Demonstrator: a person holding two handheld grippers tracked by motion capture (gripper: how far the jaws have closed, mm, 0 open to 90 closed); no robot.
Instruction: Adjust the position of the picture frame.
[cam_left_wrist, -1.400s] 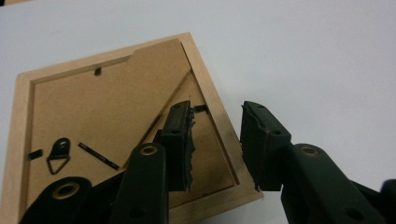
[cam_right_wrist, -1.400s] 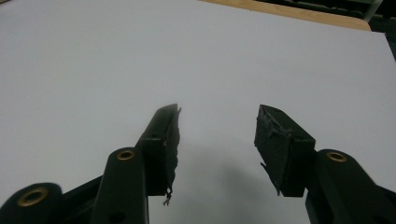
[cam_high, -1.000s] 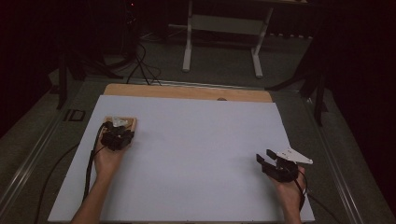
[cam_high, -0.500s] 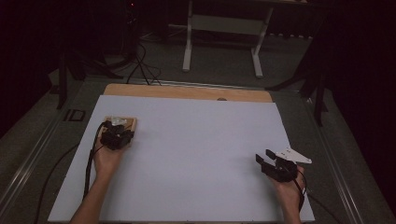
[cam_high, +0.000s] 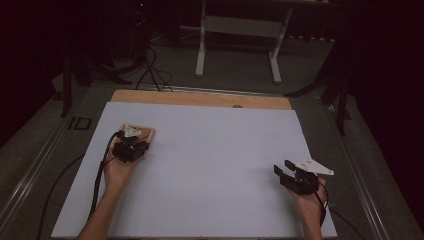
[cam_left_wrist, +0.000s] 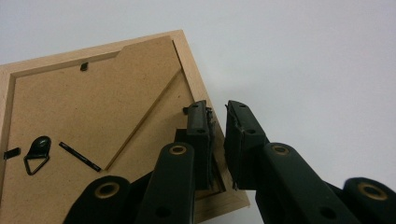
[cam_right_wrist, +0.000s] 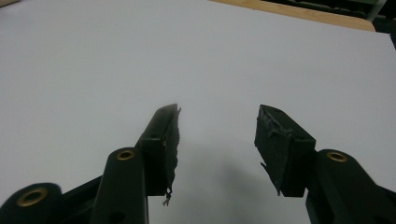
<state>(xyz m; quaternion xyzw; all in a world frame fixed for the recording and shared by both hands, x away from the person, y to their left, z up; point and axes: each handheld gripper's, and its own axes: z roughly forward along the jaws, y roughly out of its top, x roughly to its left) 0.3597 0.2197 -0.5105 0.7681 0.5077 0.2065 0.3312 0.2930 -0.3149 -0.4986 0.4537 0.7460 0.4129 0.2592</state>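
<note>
Left gripper (cam_high: 131, 146) is sitting over the wooden picture frame (cam_left_wrist: 93, 121), which is lying back-side up near the left edge of the white tabletop (cam_high: 215, 150). Its jaws are straddling the frame's edge rail with a narrow gap; actual clamping cannot be told. Right gripper (cam_right_wrist: 217, 140) is resting near the right edge, well apart from the frame, jaws spread wide and holding nothing.

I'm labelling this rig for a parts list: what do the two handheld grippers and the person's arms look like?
Both grippers are black with two blocky jaws and brass-coloured rivets. The left gripper trails a black cable; the right gripper carries a pale three-cornered plate. The person's forearms show no sleeves.
</note>
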